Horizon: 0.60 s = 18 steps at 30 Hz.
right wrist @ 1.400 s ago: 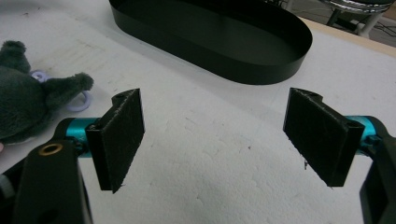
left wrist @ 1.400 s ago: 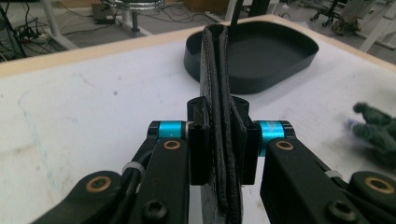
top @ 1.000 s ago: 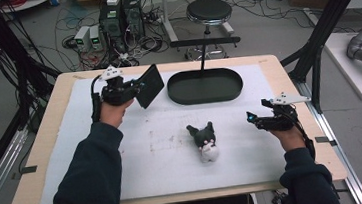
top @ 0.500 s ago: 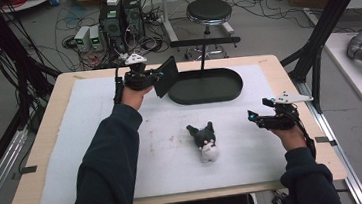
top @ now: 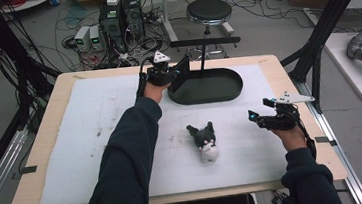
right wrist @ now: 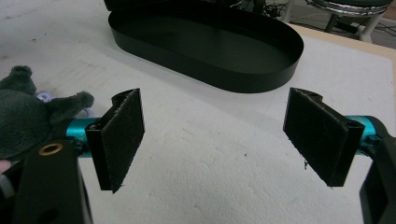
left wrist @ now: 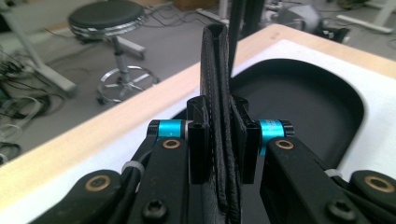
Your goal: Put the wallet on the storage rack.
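Note:
A flat black stitched wallet [top: 183, 73] stands on edge above the left end of the black oval tray [top: 229, 95]. My left gripper [top: 172, 75] is shut on it; in the left gripper view the wallet [left wrist: 217, 70] is pinched between the jaws of the left gripper [left wrist: 219, 140], with the tray [left wrist: 303, 100] beyond. A dark grey and white plush toy [top: 204, 141] lies on the mat in the middle. My right gripper [top: 254, 117] hovers to its right, open and holding nothing. In the right gripper view, the right gripper [right wrist: 219, 135] faces the tray [right wrist: 261, 81], plush toy [right wrist: 23, 116] at left.
A white mat [top: 95, 120] covers most of the wooden table. A black T-shaped stand [top: 204, 43] rises just behind the tray. A stool [top: 209, 11], computers and cables sit on the floor beyond the far edge. Black frame posts flank the table.
My left gripper has carried the black wallet rightward from the back left of the mat to the tray's left end. The right gripper and the plush toy have stayed put.

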### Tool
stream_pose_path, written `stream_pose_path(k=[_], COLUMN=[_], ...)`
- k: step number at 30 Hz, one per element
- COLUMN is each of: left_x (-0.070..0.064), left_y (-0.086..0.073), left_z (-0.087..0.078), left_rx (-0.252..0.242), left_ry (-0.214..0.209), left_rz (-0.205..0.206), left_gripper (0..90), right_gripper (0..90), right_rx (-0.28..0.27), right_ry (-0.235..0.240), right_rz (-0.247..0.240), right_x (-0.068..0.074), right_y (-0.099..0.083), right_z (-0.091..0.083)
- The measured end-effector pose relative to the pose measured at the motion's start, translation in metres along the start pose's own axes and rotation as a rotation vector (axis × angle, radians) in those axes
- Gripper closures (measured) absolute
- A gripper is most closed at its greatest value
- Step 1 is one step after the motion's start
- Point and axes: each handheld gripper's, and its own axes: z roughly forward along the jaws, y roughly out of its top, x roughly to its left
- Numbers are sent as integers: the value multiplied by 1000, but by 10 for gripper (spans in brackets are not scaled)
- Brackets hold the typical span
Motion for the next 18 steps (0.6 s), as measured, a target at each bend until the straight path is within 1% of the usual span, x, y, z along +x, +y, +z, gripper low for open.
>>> stream_pose_path(k=[2, 4, 5, 6, 7, 9, 10, 11, 12, 13, 14, 15, 17, 18], left_x=[-4, -8, -10, -13, -15, -18, -19, -20, -20, -20, -21, -20, -20, -19], left_y=[-1, -1, -1, -2, -3, -3, -2, -2, -2, -1, -2, -3, -6, -8], left_z=[8, 16, 21, 25, 29, 31, 31, 31, 31, 29, 27, 25, 24, 23], left_rx=[26, 53, 76, 99, 112, 109, 110, 111, 115, 114, 107, 93, 90, 87], left_ry=[43, 70, 85, 99, 98, 78, 64, 28, 4, -3, -6, -27, -45, -66], left_rz=[47, 81, 115, 135, 143, 109, 97, 63, 30, 14, 4, -30, -66, -89], left_gripper=[789, 788, 788, 788, 787, 774, 746, 693, 616, 551, 530, 522, 479, 479], right_gripper=[208, 208, 208, 208, 209, 208, 208, 208, 208, 208, 208, 208, 208, 208], right_rx=[-2, 0, -2, 0, -1, 0, 1, 1, 1, 0, -1, -2, -1, 0], right_ry=[1, 3, 3, 3, 3, 5, 8, 8, 9, 8, 9, 9, 11, 12], right_rz=[-1, -4, -3, 4, 2, 2, 0, 2, 2, 2, 3, 3, -4, -7], right_x=[0, -1, -1, 0, 0, 0, 0, 0, 0, 0, 0, 1, 1, 1], right_y=[-1, -2, -2, -2, -2, -3, -3, -3, -3, -3, -3, -3, -3, -3], right_z=[-1, -1, -1, -1, -2, -2, -2, -2, -3, -3, -3, -3, -3, -3])
